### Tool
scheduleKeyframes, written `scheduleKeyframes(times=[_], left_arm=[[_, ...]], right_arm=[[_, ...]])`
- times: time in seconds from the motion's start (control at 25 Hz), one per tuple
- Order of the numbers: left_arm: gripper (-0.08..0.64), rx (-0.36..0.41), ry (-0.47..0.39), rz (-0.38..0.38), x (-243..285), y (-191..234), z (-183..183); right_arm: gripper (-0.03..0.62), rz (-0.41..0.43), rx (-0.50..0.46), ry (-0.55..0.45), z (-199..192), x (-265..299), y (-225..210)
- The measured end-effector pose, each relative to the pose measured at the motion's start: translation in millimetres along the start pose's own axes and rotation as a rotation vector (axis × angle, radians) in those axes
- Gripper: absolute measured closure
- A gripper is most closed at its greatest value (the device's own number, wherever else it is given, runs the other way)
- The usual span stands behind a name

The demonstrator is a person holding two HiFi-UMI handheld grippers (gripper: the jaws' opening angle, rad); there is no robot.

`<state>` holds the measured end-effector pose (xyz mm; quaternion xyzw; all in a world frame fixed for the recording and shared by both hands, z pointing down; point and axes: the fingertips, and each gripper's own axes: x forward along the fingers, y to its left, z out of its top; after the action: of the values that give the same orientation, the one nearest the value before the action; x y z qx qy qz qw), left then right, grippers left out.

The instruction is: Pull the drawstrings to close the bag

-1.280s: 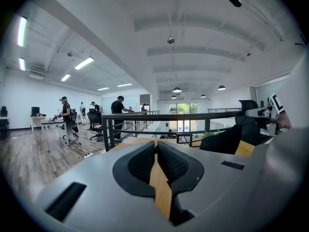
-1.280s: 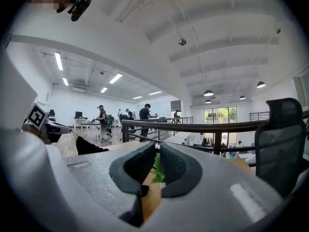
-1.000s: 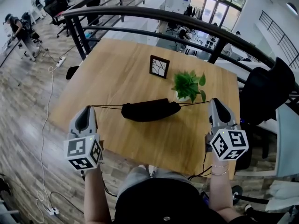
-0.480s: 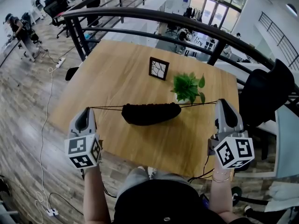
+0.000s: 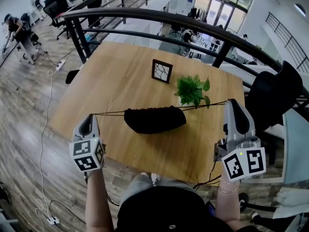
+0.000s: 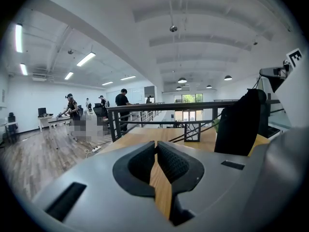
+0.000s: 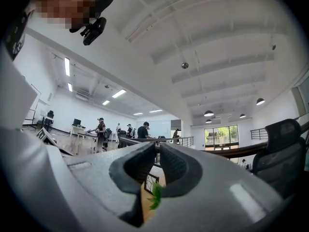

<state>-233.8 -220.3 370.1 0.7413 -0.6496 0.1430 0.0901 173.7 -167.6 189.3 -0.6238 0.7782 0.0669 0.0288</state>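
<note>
The left gripper point(image 5: 89, 117) is at the near left edge of the bench point(image 5: 120, 76). Its cube point(image 5: 88, 153) bears black-and-white square markers and no words. In the left gripper view the jaws are clenched at their tips, pinching the left drawstring point(image 5: 110, 113). This thin dark cord runs taut to the right, to the bag point(image 5: 154, 119).

The black bag is over the near middle of the bench, between the two grippers. Its top is gathered into tight ripples, so nothing inside can be seen. I cannot tell whether it rests on the wood or hangs from the cords.

Beyond it, a small dark picture frame point(image 5: 161, 70) stands with a branching line pattern on its face. Right of that is a leafy green plant point(image 5: 192, 89), its pot mostly hidden behind the bag and its own leaves.

The right drawstring point(image 5: 205, 104) passes in front of the plant to the right gripper point(image 5: 231, 102). Those jaws are also clenched on their cord, though it is hard to make out in the right gripper view. There, only leaves and a corner of the frame show through the gap. A black chair point(image 5: 273, 95) is cut off at the far right.
</note>
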Motion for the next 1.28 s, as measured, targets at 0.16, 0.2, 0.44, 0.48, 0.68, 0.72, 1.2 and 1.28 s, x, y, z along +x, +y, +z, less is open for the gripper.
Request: scheduleKeyframes(times=[0.16, 0.2, 0.44, 0.48, 0.68, 0.72, 1.2, 1.28], left_arm=[[0.529, -0.008, 0.033, 0.01, 1.5, 3.7, -15.4], [0.529, -0.014, 0.039, 0.011, 1.8, 4.3, -19.0], [0.529, -0.038, 0.055, 0.009, 4.2, 3.6, -29.5], [0.529, -0.039, 0.063, 0.008, 5.2, 3.2, -32.4], [0.529, -0.033, 0.087, -0.002, 10.0, -0.1, -42.9], [0.529, -0.031, 0.092, -0.005, 11.1, -1.1, -44.7], [0.531, -0.035, 0.16, -0.042, 18.6, -10.6, -67.6], [0.531, -0.036, 0.162, -0.039, 19.4, -9.1, -69.1]], right_arm=[[0.563, 0.015, -0.019, -0.03, 10.7, -1.1, 9.6], [0.563, 0.018, -0.026, -0.036, 13.4, -1.3, 11.7], [0.563, 0.034, -0.037, -0.064, 24.0, -1.5, 16.8], [0.563, 0.034, -0.039, -0.069, 26.0, -1.8, 17.3], [0.565, 0.035, -0.063, -0.096, 37.2, -4.0, 20.8], [0.565, 0.034, -0.067, -0.101, 39.2, -4.4, 20.8], [0.565, 0.027, -0.12, -0.159, 63.0, -9.4, 24.4], [0.565, 0.026, -0.127, -0.17, 66.9, -10.4, 26.1]])
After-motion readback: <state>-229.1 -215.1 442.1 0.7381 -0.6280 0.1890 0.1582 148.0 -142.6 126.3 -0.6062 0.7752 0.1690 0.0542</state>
